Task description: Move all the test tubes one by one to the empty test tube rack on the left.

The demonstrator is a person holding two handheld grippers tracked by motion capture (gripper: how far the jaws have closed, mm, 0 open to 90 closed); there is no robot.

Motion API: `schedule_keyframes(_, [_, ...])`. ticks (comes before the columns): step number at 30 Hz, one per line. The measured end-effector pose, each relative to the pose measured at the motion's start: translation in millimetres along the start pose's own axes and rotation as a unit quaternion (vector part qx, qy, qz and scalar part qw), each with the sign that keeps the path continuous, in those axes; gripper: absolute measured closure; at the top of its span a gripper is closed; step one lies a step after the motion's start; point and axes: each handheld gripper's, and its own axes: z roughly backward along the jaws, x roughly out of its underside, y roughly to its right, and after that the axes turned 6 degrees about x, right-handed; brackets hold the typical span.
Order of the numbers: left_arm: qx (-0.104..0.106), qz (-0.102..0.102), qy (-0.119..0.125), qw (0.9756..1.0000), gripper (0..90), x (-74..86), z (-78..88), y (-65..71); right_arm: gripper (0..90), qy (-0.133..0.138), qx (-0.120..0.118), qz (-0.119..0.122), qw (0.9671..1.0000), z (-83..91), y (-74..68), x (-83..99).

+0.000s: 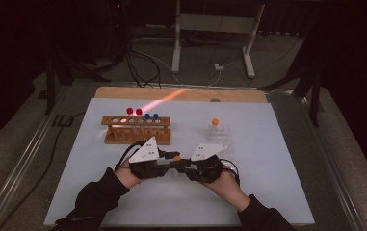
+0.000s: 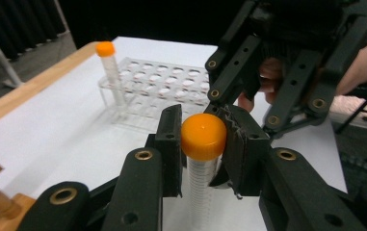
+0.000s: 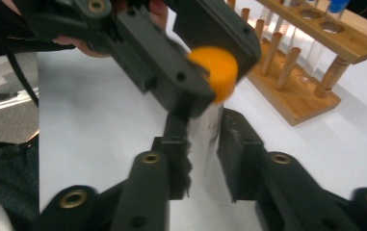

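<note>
A clear tube with an orange cap (image 2: 203,136) is held between the two grippers over the white table mat (image 1: 268,192). The left gripper (image 2: 201,149) is closed on the cap: in the left gripper view its two black pads sit against either side of the cap, with the ribbed tube body hanging just below them. The right gripper (image 3: 205,144) is closed around the clear tube body below the cap; in the right gripper view the tube wall is seen between its two pads, with the left gripper's jaws clamped on the cap directly above them. That view is blurred, so whether both pads of the right gripper press fully on the tube can only be judged as probable. In the high view the two grippers are seen tip to tip, with the cap as a small orange spot between their fingers.

Beyond the fingers of the left gripper, a clear plastic rack (image 2: 171,84) is seen, with a second orange-capped tube (image 2: 109,72) standing upright in its near corner. Beyond the fingers of the right gripper, to their right, a wooden rack (image 3: 311,62) is seen; in the high view red-capped tubes (image 1: 134,111) and blue-capped tubes (image 1: 151,116) stand in it.
</note>
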Motion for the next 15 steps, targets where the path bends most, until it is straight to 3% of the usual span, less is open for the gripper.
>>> schedule_keyframes(5, [-0.019, 0.005, 0.004, 0.9998, 71.3, -5.0, 12.7, -5.7, 53.9, 0.02, 0.012, -0.016, 0.9996, 6.7, 6.0, 1.0])
schedule_keyframes(8, [-0.036, 0.006, 0.005, 0.9993, 71.3, -7.1, 22.8, -12.1, 38.6, 0.036, 0.022, -0.022, 0.9989, 11.6, 8.2, -0.5])
schedule_keyframes(15, [-0.086, 0.024, 0.016, 0.9959, 71.3, -11.7, 53.4, -33.8, 15.6, 0.066, 0.043, -0.04, 0.9961, 21.5, 13.2, -3.0])
